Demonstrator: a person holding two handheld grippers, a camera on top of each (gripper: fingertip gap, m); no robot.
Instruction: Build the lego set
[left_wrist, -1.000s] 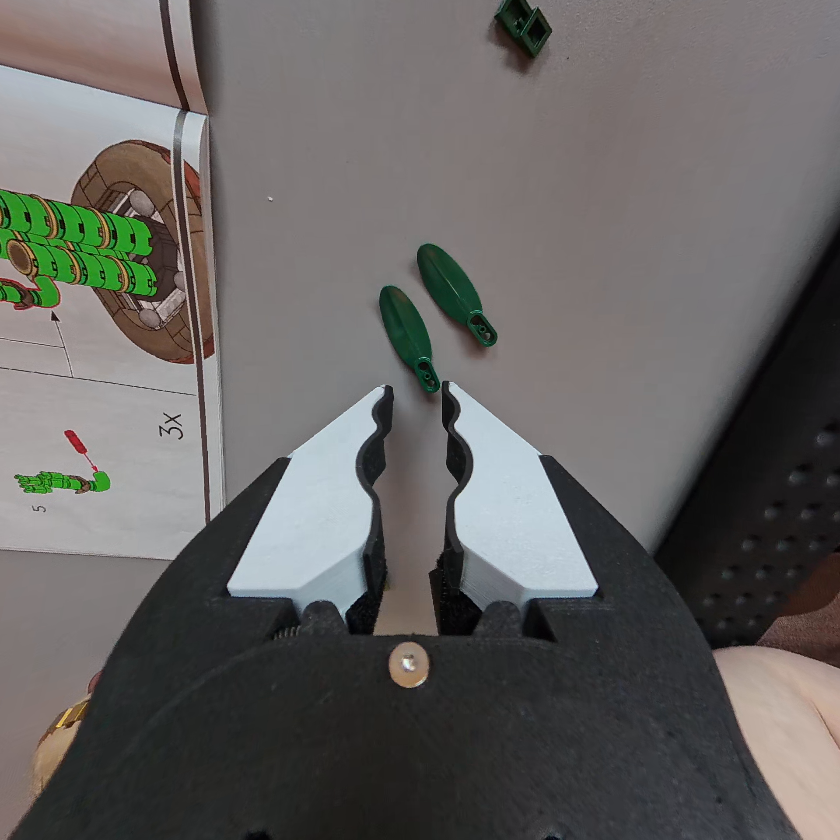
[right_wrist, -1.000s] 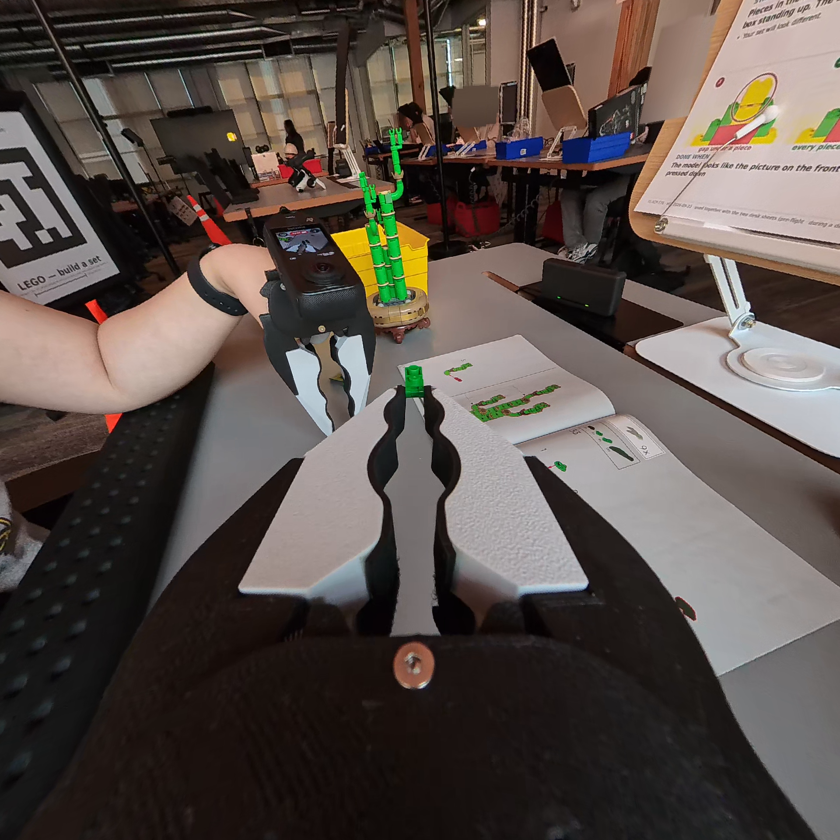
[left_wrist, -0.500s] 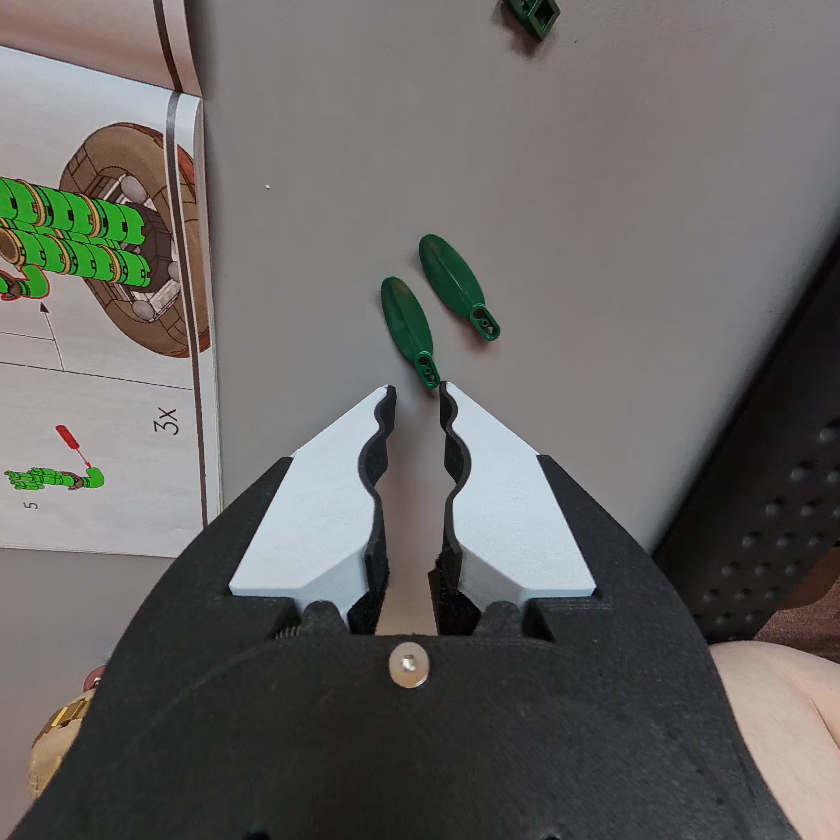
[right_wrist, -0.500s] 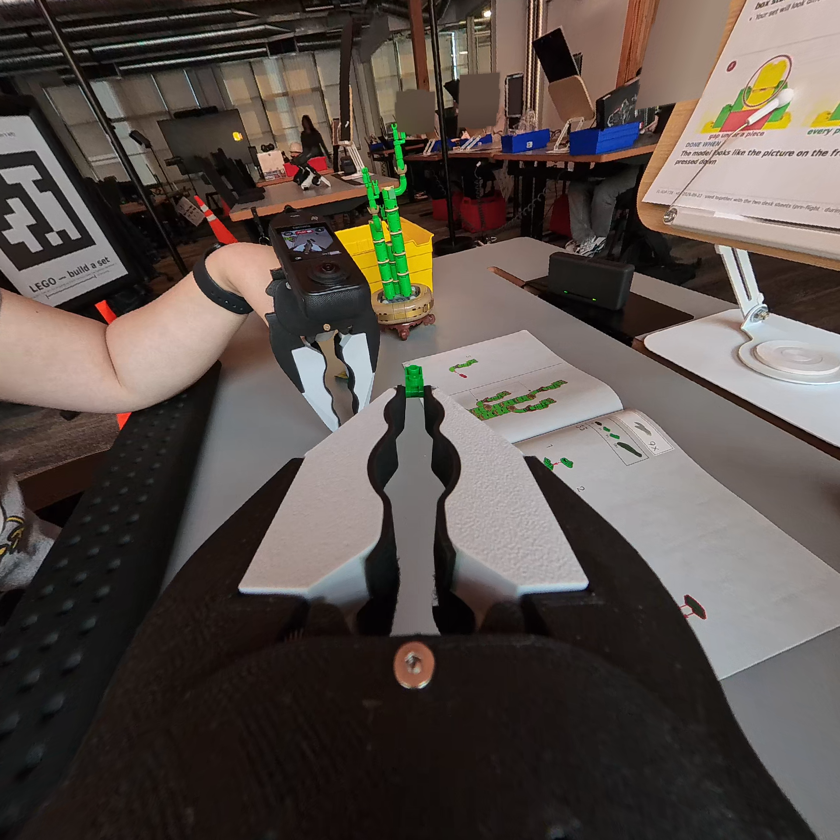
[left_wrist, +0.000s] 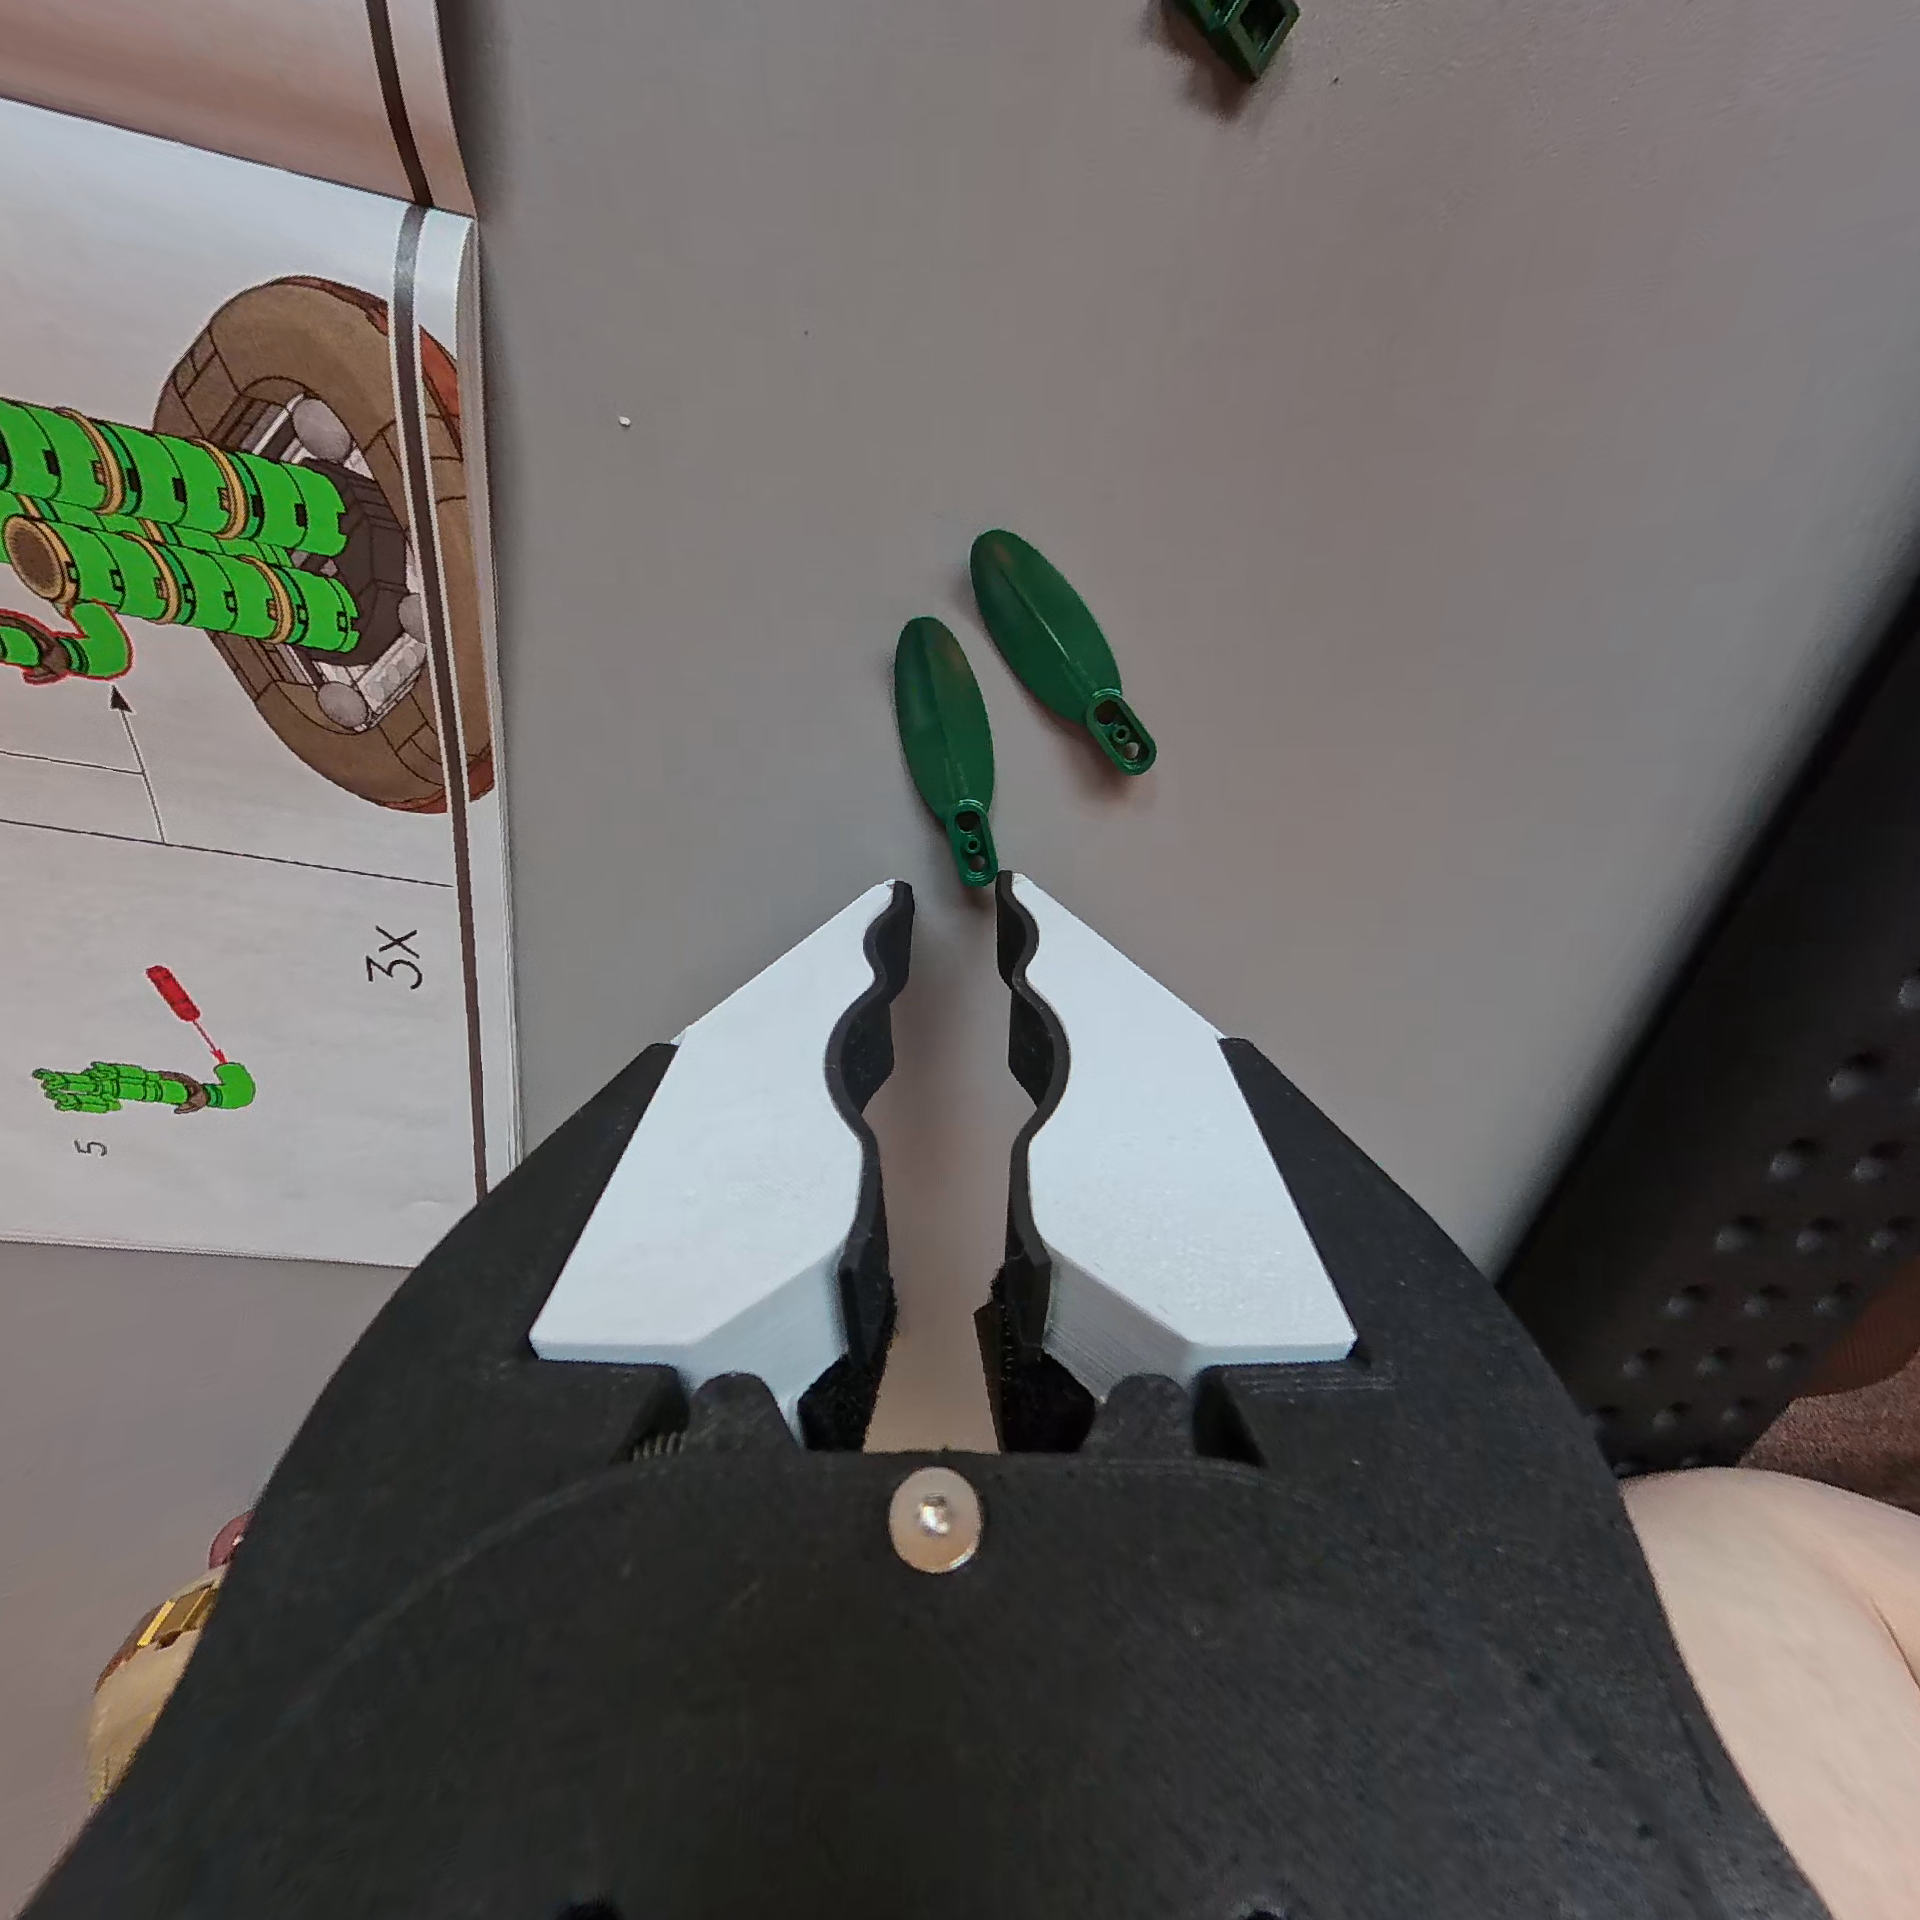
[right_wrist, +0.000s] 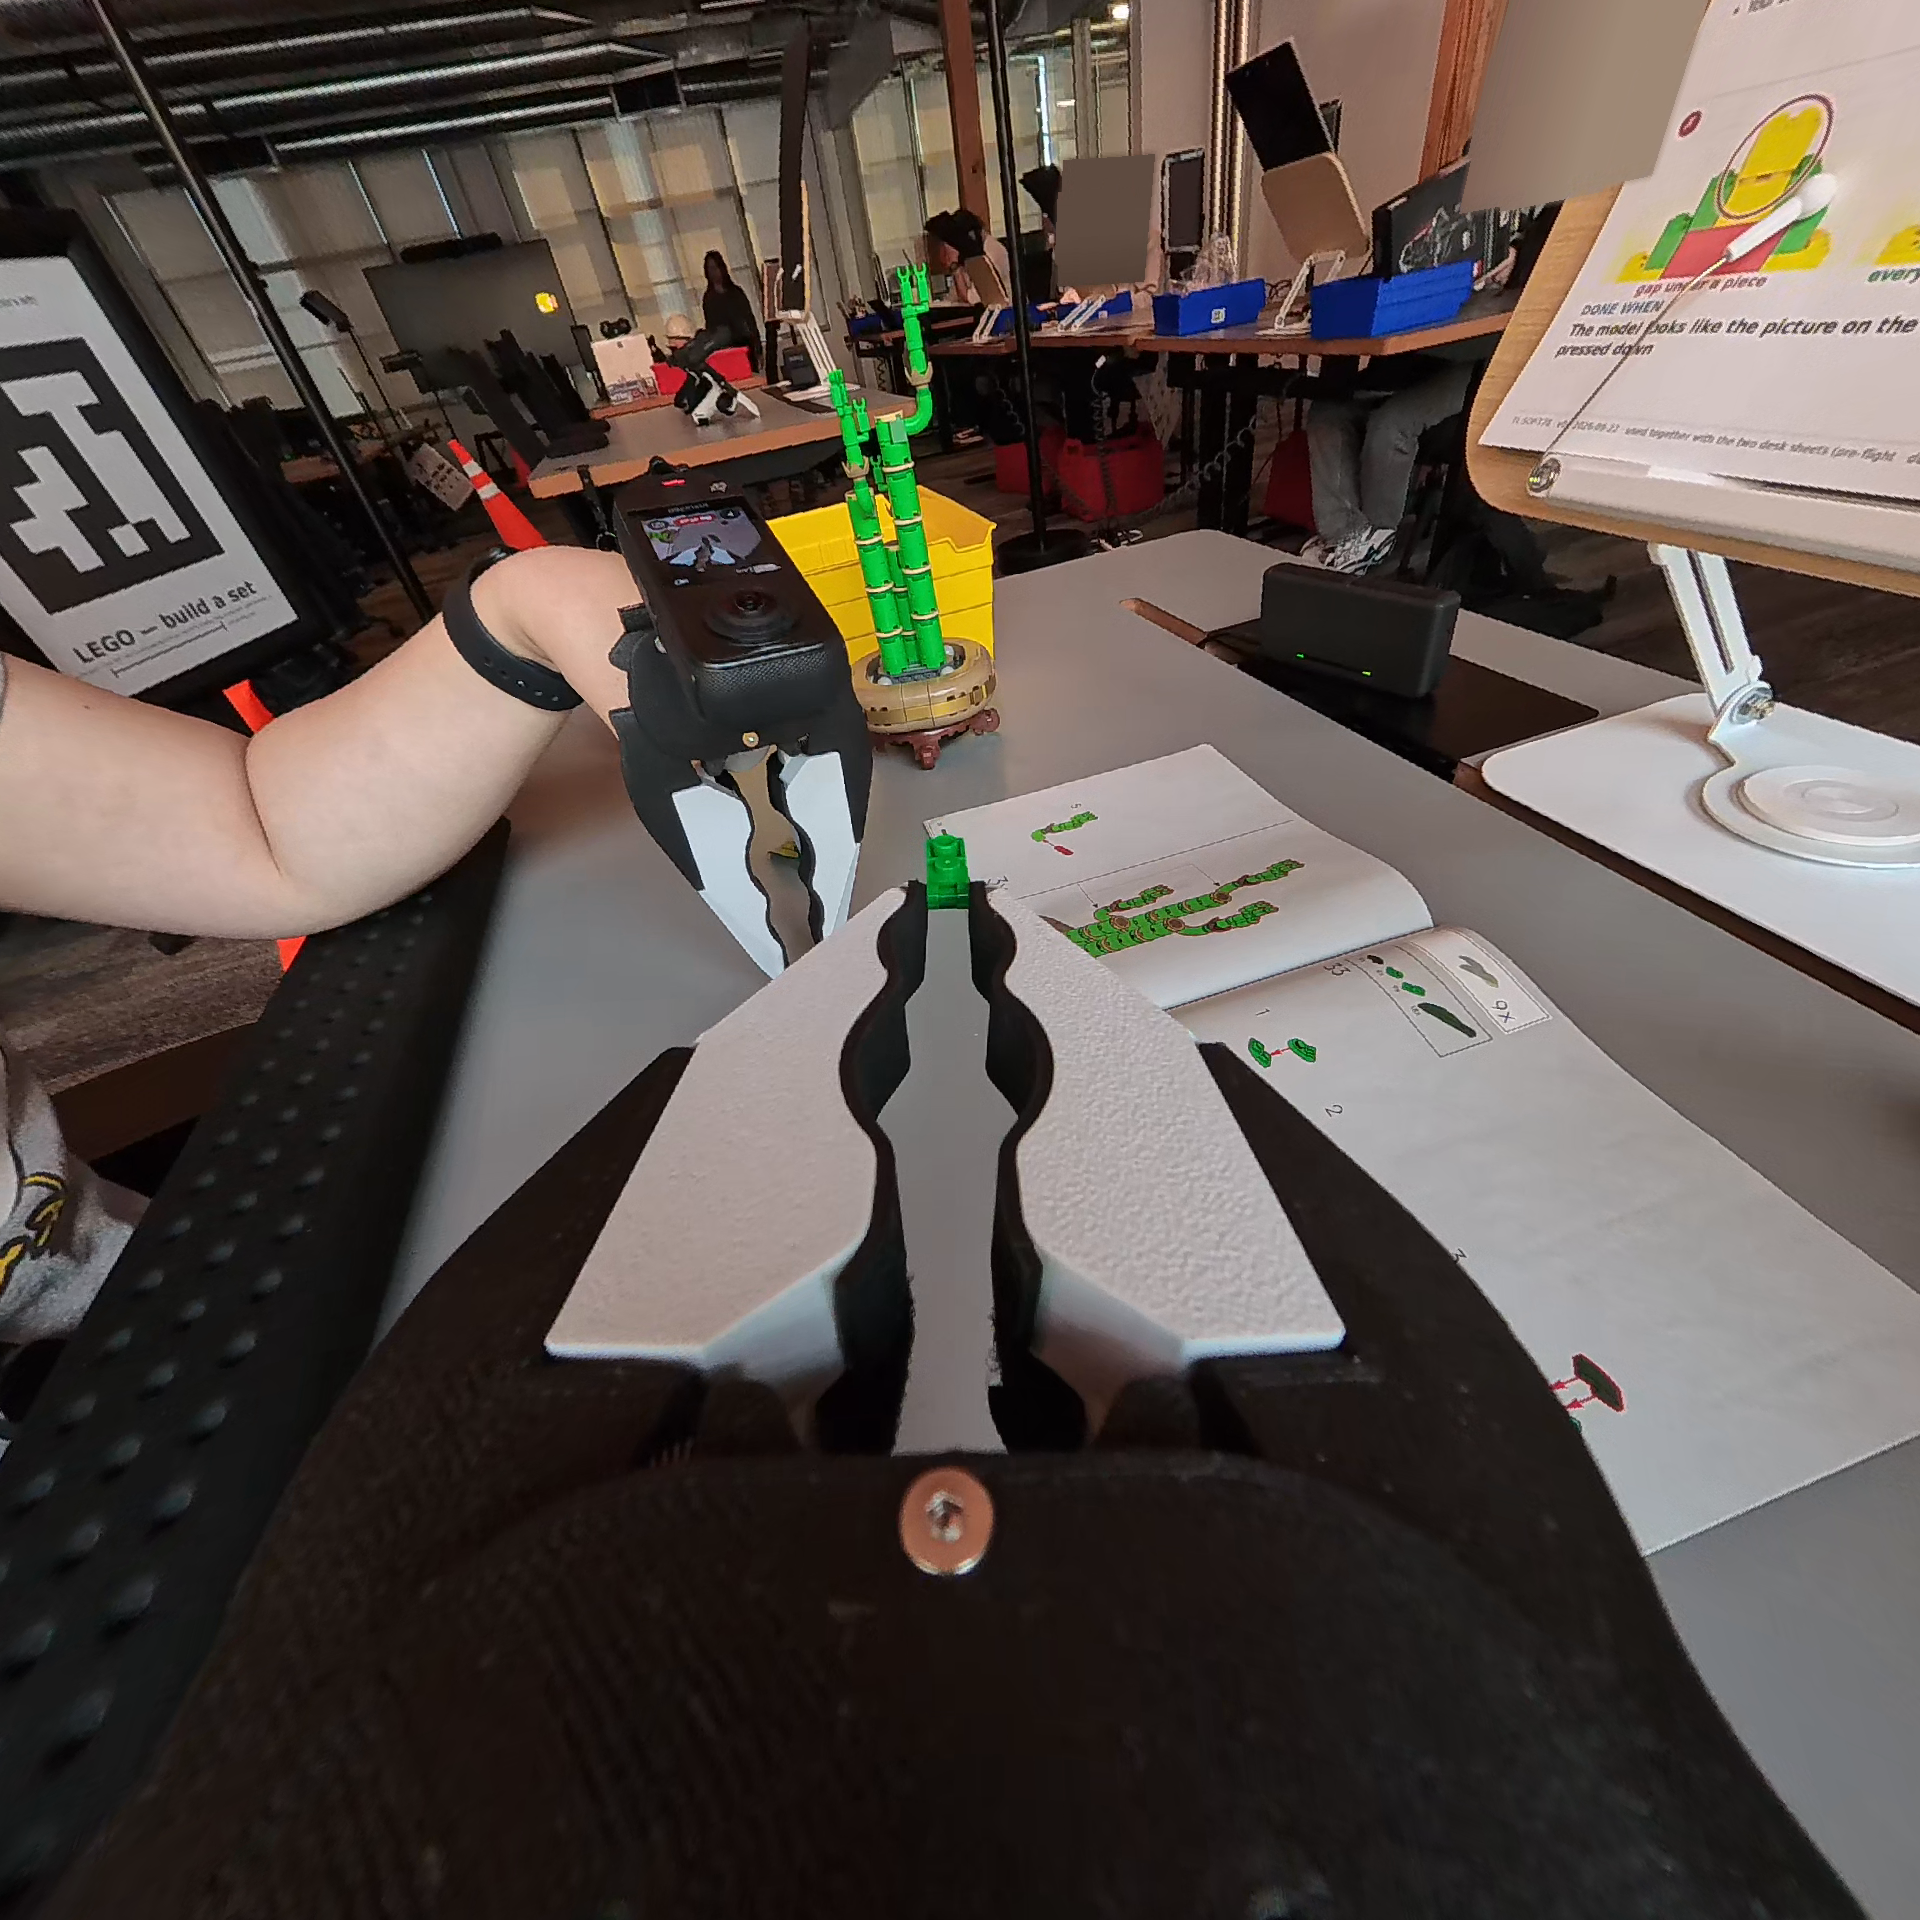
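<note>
Two dark green leaf pieces lie flat on the grey table. The near leaf (left_wrist: 943, 727) has its stem end right at my left gripper's tips, and the far leaf (left_wrist: 1049, 634) lies just right of it. My left gripper (left_wrist: 954, 891) is open by a narrow gap and empty, pointing down at the table; it also shows in the right wrist view (right_wrist: 795, 951). My right gripper (right_wrist: 945, 902) is shut on a small bright green piece (right_wrist: 945, 871) that sticks up from its tips above the table. The bamboo model (right_wrist: 899, 561) stands upright on its tan base farther back.
The open instruction booklet (right_wrist: 1195, 894) lies right of the grippers and also shows in the left wrist view (left_wrist: 208, 935). A dark green brick (left_wrist: 1236, 31) lies beyond the leaves. A black perforated mat (right_wrist: 208, 1143) borders the table. A yellow bin (right_wrist: 961, 551), a black box (right_wrist: 1351, 623) and a white stand (right_wrist: 1818, 810) sit behind. There is about 25 cm between the tips of the two grippers. Measured from the fingertips, the far leaf (left_wrist: 1049, 634) is 4 cm or so from the left gripper and 20 cm from the right.
My left gripper has edged slightly toward the near leaf's stem, with its gap unchanged. My right gripper still holds the green piece and has drifted only a little.
</note>
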